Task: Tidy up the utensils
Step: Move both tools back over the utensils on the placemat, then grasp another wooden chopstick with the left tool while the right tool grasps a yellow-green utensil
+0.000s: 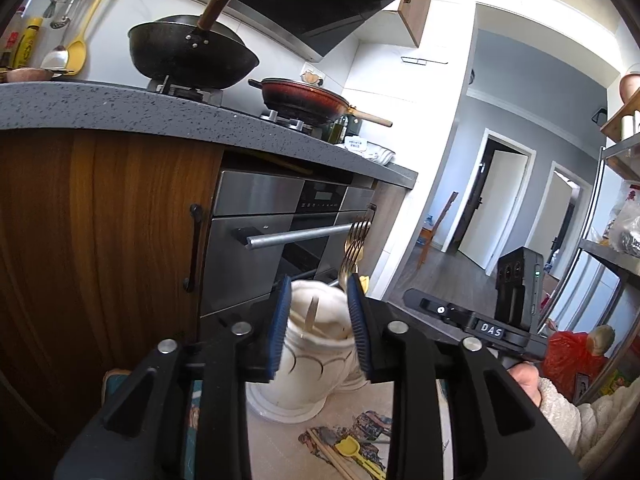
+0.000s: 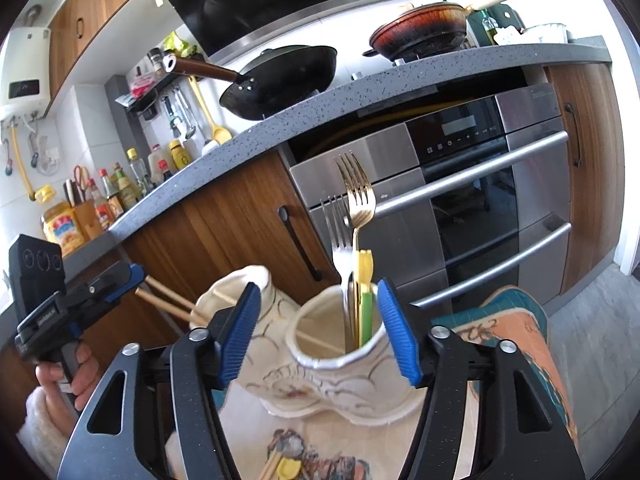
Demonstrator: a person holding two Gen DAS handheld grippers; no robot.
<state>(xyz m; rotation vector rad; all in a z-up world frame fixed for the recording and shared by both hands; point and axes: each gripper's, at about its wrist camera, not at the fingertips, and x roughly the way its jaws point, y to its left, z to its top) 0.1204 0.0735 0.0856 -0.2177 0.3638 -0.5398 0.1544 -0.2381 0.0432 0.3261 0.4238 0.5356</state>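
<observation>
Ceramic holder [image 2: 344, 364], centre frame: we log forks [image 2: 352, 200] and a yellow-green utensil [image 2: 365, 300] upright inside, chopsticks [image 2: 168, 300] in its left compartment. Both grippers, left [image 1: 320, 328] and right [image 2: 320, 328], gape, holding nothing. Risk: a pad could nudge and tip the holder.

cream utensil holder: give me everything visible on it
The utensil holder is a glazed cream ceramic piece with two openings, thin gilt scallop lines and a wide white foot. It stands upright on a printed cloth. The opening facing the right wrist camera holds two forks, tines up, plus a yellow-green handled utensil and one chopstick lying aslant. The other opening holds chopsticks leaning outward. The right gripper frames that opening, pads clear of it.
</observation>
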